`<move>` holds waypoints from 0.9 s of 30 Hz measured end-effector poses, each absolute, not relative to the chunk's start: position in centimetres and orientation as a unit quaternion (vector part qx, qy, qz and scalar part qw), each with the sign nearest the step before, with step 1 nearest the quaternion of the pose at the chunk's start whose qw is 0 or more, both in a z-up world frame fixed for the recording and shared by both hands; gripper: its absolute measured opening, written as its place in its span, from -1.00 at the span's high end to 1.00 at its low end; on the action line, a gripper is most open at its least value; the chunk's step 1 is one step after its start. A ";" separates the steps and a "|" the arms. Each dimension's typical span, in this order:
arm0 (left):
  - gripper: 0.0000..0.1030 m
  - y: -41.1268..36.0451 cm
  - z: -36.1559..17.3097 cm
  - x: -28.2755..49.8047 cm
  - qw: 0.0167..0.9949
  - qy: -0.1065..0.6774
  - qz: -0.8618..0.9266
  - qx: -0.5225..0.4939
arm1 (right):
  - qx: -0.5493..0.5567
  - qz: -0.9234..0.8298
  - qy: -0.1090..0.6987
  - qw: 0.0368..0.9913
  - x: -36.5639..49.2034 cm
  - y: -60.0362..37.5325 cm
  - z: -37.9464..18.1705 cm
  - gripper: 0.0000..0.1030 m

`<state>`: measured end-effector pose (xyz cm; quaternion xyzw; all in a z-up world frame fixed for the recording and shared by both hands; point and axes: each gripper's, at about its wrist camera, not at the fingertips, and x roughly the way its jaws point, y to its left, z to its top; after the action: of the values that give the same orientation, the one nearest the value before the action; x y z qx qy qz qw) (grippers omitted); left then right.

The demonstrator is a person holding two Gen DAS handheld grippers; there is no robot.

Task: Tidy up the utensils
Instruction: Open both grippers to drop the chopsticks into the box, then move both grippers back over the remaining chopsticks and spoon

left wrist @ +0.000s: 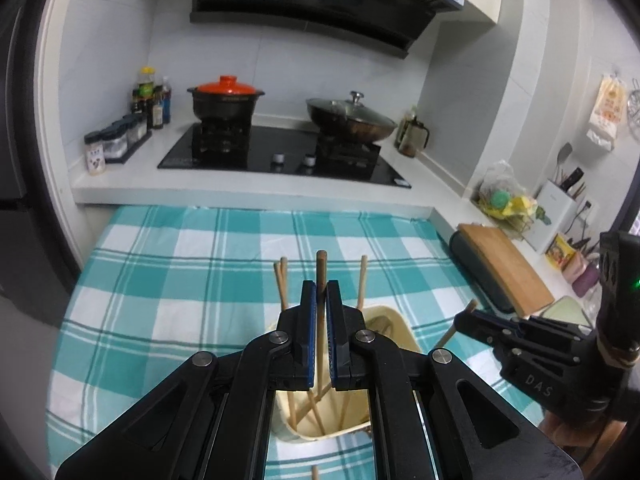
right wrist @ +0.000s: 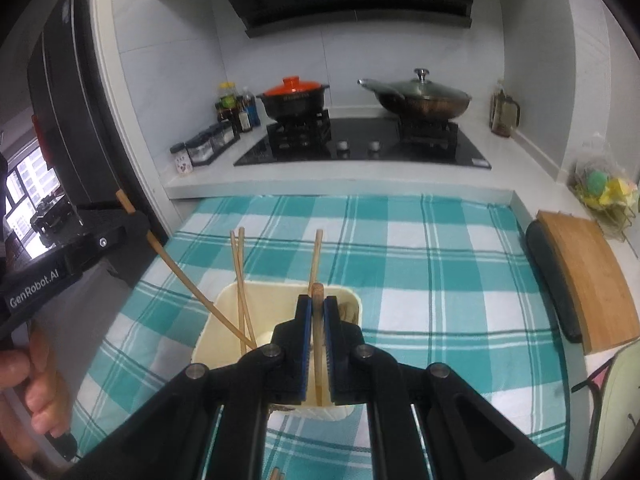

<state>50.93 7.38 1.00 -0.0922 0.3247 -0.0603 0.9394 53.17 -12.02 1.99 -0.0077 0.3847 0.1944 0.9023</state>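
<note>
the left claw (left wrist: 321,292) is pressed together on a wooden chopstick (left wrist: 321,276) that runs up between its blue pads, its lower end reaching down into the cream utensil holder (left wrist: 394,322) just below. the right claw (right wrist: 317,307) is likewise pinching a wooden utensil handle (right wrist: 318,294) over the same holder (right wrist: 224,312). three more chopsticks (right wrist: 240,264) stand tilted in the holder's left and far parts. the holder sits on a teal and white checked cloth (right wrist: 440,280) spread over the counter. a hand (right wrist: 38,376) grips the left tool's handle at the near left. to the right lies a wooden cutting board (right wrist: 580,276). far off, a red-lidded pot (right wrist: 294,98) and a glass-lidded wok (right wrist: 420,98) sit on the black stove (right wrist: 360,152).
</note>
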 end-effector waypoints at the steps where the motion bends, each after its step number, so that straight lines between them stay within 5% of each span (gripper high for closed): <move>1: 0.93 7.3 0.5 51.3 0.937 0.332 -0.057 -0.090 | -0.001 0.193 0.392 0.899 53.5 -12.1 1.5 0.87; 2: 0.90 7.3 0.1 51.6 0.935 0.337 -0.052 -0.091 | 0.001 0.192 0.393 0.899 53.8 -12.1 1.2 0.87; 4: 0.52 7.4 -0.2 52.1 0.930 0.350 -0.045 -0.100 | -0.005 0.193 0.401 0.896 54.4 -11.8 0.9 0.86; 5: 0.10 7.6 -0.2 52.1 0.929 0.352 -0.041 -0.108 | -0.008 0.190 0.404 0.895 54.6 -11.5 0.8 0.78; 6: -0.14 7.8 0.1 51.8 0.930 0.347 -0.037 -0.115 | -0.012 0.186 0.406 0.895 54.8 -11.2 0.8 0.65; 8: -0.25 8.3 1.1 50.4 0.935 0.331 -0.041 -0.119 | -0.016 0.180 0.397 0.900 54.8 -11.0 1.4 0.01; 11: -0.42 8.6 2.6 47.6 0.942 0.323 -0.041 -0.083 | 0.003 0.188 0.357 0.915 53.2 -12.0 3.4 0.00; 15: -0.99 8.5 3.2 41.0 0.954 0.298 -0.022 -0.021 | -0.012 0.199 0.315 0.928 48.7 -13.4 5.5 0.00; 20: -0.99 7.2 -1.4 32.6 0.937 0.344 0.046 0.046 | -0.064 0.208 0.287 0.933 39.6 -16.1 4.3 -0.19; 27: -0.99 4.4 -7.2 22.8 0.935 0.340 0.079 0.068 | -0.114 0.174 0.308 0.928 26.9 -18.6 -4.4 -0.19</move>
<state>22.79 4.43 -7.23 0.0678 0.3404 0.0788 0.9345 26.91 -18.63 -4.43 -0.1140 0.3083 0.1739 0.9283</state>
